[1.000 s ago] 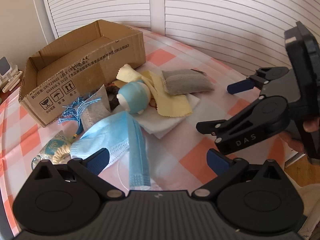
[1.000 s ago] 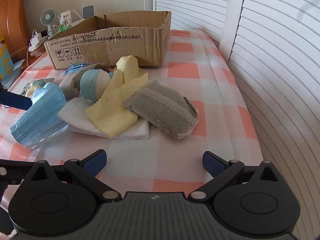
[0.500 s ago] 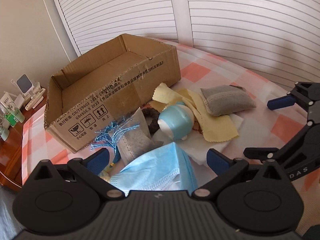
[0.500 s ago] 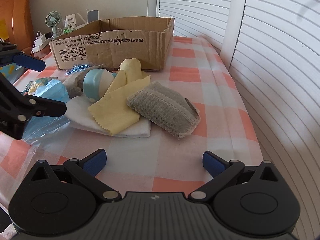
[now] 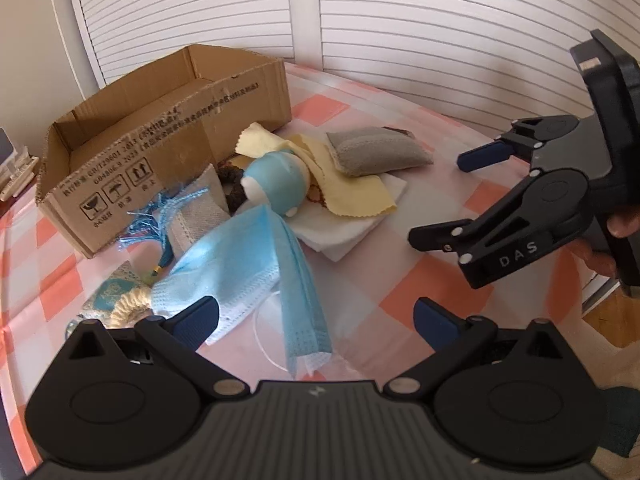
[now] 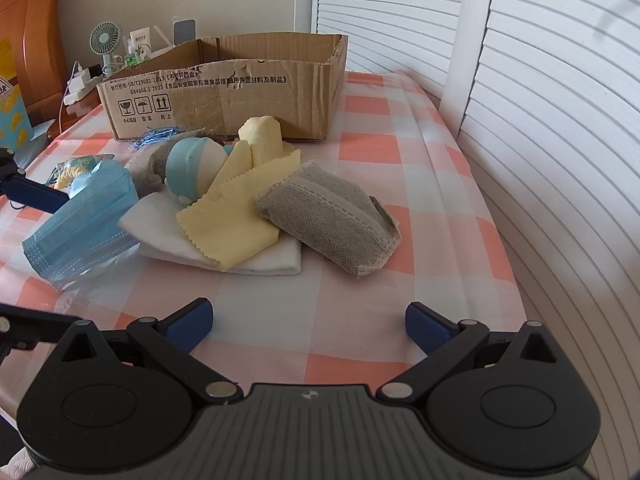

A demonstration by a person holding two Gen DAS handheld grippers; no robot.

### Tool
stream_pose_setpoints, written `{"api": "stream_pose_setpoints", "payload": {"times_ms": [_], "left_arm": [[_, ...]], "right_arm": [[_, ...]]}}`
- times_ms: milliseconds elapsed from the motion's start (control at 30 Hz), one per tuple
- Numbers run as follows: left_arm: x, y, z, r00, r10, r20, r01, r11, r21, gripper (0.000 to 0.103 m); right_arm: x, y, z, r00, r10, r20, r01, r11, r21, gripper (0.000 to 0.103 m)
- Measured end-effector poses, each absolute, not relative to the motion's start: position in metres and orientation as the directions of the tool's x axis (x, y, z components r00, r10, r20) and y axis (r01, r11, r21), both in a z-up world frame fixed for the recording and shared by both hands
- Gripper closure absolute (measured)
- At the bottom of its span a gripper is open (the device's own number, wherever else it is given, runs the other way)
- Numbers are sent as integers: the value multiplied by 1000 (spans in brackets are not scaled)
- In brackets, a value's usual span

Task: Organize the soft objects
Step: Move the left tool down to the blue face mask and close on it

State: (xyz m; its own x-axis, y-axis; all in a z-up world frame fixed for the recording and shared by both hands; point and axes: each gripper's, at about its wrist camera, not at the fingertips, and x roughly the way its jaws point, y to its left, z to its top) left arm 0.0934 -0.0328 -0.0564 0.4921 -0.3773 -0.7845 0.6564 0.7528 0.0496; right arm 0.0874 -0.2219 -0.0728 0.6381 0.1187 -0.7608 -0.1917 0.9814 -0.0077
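Against white shutters [image 6: 540,120], checked tablecloth [image 6: 420,168] (pink-and-white)

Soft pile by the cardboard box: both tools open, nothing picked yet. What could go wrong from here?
1. The grey pouch lies on the yellow cloth, which lies on the white pad; lifting a lower layer would likely drag the rest.
2. The blue face mask sits right at the left tool; its thin loop could snag a finger.
3. The right tool hovers near the table edge; a nudged pouch might slide off.
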Motion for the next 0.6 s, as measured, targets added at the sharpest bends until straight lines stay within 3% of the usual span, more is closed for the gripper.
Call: {"api": "stream_pose_setpoints", "payload": {"times_ms": [267,433,600], "left_arm": [[124,-32,-40,548,-389,-740,671,733,112,0],[157,-36,-54,463,-379,-801,696,715,64,1],[139,-31,-57,403,-394,-826,734,678,34,1]], "right_arm": [[87,-222,-73,641,116,-759,-188,982,-8,0],[87,-222,-73,640,118,-759,-189,982,-7,0],[86,-223,-73,643,123,-756,-195,981,-6,0]]}}
